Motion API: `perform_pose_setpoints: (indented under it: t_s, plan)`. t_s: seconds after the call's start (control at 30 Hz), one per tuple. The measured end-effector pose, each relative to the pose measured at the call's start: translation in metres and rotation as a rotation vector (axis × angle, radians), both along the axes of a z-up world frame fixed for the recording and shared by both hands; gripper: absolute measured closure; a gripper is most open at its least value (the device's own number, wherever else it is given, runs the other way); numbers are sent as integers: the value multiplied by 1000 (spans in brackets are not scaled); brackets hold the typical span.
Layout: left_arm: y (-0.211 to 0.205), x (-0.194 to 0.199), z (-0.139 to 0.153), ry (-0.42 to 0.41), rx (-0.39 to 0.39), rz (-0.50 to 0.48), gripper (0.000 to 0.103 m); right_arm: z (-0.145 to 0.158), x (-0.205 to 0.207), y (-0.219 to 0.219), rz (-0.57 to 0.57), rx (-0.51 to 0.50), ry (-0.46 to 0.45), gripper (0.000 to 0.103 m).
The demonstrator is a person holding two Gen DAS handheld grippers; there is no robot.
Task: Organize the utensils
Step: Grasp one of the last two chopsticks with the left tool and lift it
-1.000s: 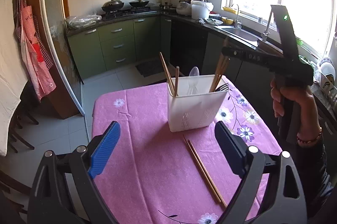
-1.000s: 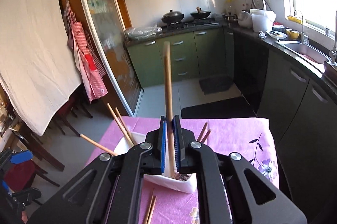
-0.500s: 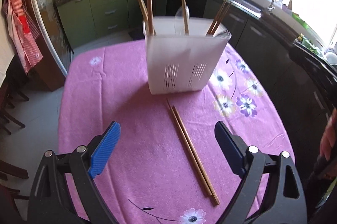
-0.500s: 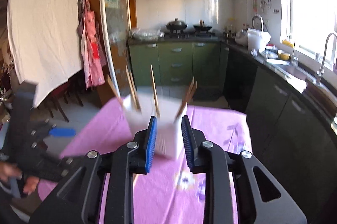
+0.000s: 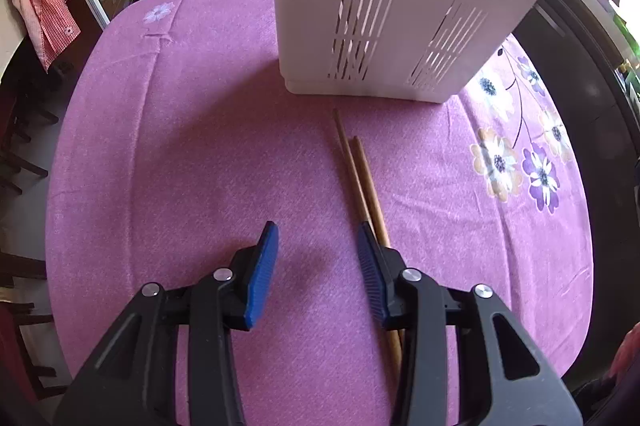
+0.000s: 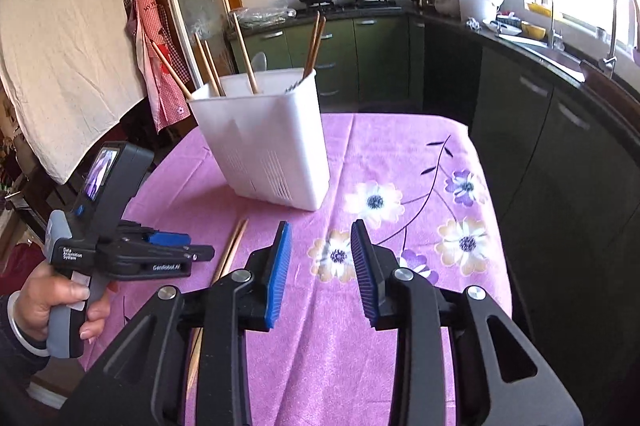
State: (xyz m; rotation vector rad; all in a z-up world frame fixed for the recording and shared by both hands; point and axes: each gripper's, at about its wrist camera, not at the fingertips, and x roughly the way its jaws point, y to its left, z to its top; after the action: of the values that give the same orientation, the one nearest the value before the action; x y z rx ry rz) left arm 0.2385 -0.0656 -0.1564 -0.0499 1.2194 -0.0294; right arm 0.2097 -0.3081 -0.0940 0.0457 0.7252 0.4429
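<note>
Left hand-held gripper (image 5: 316,240) released, right pad seemingly touching chopsticks (image 5: 360,178); right hand-held gripper (image 6: 320,238) released; holder (image 6: 268,142) beyond.

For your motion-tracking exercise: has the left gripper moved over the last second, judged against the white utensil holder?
Yes. The left gripper has come forward and down toward the white utensil holder, its fingers narrowing beside the loose chopsticks on the pink tablecloth.

A holder (image 6: 266,136) is set on the tablecloth (image 6: 400,154), with chopsticks (image 6: 244,52) stood inside it. Before it, a loose pair of chopsticks (image 5: 360,178) is laid flat, just beside the left gripper (image 5: 318,258).
</note>
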Motion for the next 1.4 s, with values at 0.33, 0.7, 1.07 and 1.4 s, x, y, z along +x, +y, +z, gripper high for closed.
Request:
perform_pose_setpoints:
  t_s: [0.33, 0.7, 1.07, 1.4]
  plan:
    - [-16, 12, -10, 35, 19, -4, 64, -10, 14, -2, 9, 23, 41, 72]
    - [-48, 18, -13, 44, 78, -29, 83, -14, 17, -8, 9, 41, 58, 72]
    - [-40, 16, -6, 60, 44, -48, 97, -17, 17, -6, 17, 32, 70, 72]
    - [-7, -9, 37, -41, -18, -46, 97, -11, 13, -1, 25, 14, 62, 72]
